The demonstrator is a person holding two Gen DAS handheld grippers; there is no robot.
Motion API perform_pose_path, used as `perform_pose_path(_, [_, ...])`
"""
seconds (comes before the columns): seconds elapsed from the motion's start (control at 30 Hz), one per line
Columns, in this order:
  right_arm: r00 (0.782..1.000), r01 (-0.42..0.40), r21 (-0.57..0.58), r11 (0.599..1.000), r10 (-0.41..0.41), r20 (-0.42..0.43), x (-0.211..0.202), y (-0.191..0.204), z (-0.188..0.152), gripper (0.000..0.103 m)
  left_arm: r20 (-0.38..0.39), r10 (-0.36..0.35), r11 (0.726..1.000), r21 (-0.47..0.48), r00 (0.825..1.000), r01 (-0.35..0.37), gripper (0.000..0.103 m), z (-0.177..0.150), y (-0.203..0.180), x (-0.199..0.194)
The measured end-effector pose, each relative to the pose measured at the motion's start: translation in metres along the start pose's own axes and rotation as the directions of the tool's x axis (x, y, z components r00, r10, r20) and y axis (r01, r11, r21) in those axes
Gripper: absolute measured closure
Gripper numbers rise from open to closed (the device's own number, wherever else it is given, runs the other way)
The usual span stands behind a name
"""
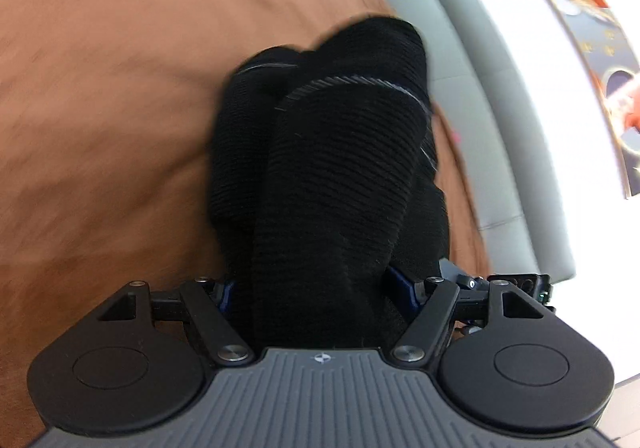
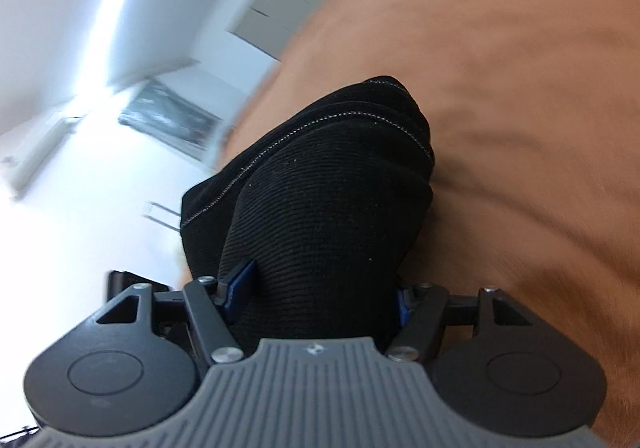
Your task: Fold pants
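2 grippers (left [image 1: 320, 288], right [image 2: 320, 296]), 1 black pants [image 1: 332, 168] bundle each

Black ribbed pants [image 1: 340, 176] bunch up thick between the left gripper's [image 1: 320, 288] fingers [image 1: 404, 284], gripped and hanging over a blurred brown bed [image 1: 112, 108]. A grey padded headboard [image 1: 472, 80] curves down the right, with a colourful poster [image 1: 592, 48] beyond it.

Both wrist views close, angled down, sharing black pants [image 1: 332, 176], brown bedcover [image 1: 100, 88]
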State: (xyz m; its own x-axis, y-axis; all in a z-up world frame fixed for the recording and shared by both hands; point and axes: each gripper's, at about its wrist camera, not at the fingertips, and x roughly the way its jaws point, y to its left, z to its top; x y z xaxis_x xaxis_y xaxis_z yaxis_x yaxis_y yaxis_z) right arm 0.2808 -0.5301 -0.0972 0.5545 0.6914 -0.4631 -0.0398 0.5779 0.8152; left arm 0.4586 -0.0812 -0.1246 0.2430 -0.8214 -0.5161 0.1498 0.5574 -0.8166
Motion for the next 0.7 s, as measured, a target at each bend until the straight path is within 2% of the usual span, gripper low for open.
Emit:
perform_pose_path(0.03, [1.000, 0.013, 0.000, 1.000, -0.013, -0.008, 0.004, -0.008, -0.011, 0.033, 0.010, -0.032, 0.999, 0.012, 0.999, 0.031, 0.023, -0.005, 0.006, -0.003])
perform_pose_path(0.07, [1.000, -0.008, 0.010, 1.000, 0.008, 0.007, 0.002, -0.014, -0.017, 0.031, 0.023, -0.058, 0.998, 0.012, 0.998, 0.058, 0.023, -0.009, 0.009, -0.008])
perform_pose_path(0.13, [0.998, -0.045, 0.057, 0.997, 0.043, 0.041, -0.009, -0.023, -0.026, 0.031, 0.031, -0.068, 0.998, 0.001, 0.997, 0.068, 0.024, -0.015, 0.011, -0.018])
perform_pose_path(0.3, [0.999, -0.037, 0.071, 0.997, 0.035, 0.030, -0.028, -0.028, -0.053, 0.031, -0.010, -0.024, 0.991, 0.135, 1.000, 0.025, 0.024, -0.037, -0.002, -0.036])
perform_pose_path(0.4, [1.000, -0.005, 0.033, 0.999, 0.005, 0.008, -0.038, -0.023, -0.076, 0.037, -0.017, -0.003, 0.982, 0.191, 1.000, 0.006, 0.023, -0.053, -0.008, -0.042])
perform_pose_path(0.47, [1.000, 0.017, 0.039, 0.999, -0.018, 0.017, -0.045, -0.020, -0.088, 0.043, -0.029, 0.024, 0.982, 0.187, 0.999, -0.018, 0.023, -0.060, -0.006, -0.042])
perform_pose_path(0.53, [0.999, 0.040, 0.037, 0.998, -0.041, 0.023, -0.048, -0.017, -0.096, 0.044, -0.018, 0.032, 0.982, 0.187, 0.999, -0.028, 0.023, -0.064, -0.001, -0.043])
perform_pose_path(0.7, [0.993, 0.107, 0.016, 0.994, -0.108, 0.046, -0.054, -0.004, -0.117, 0.045, 0.025, 0.100, 0.959, 0.263, 0.995, -0.103, 0.021, -0.076, -0.008, -0.043])
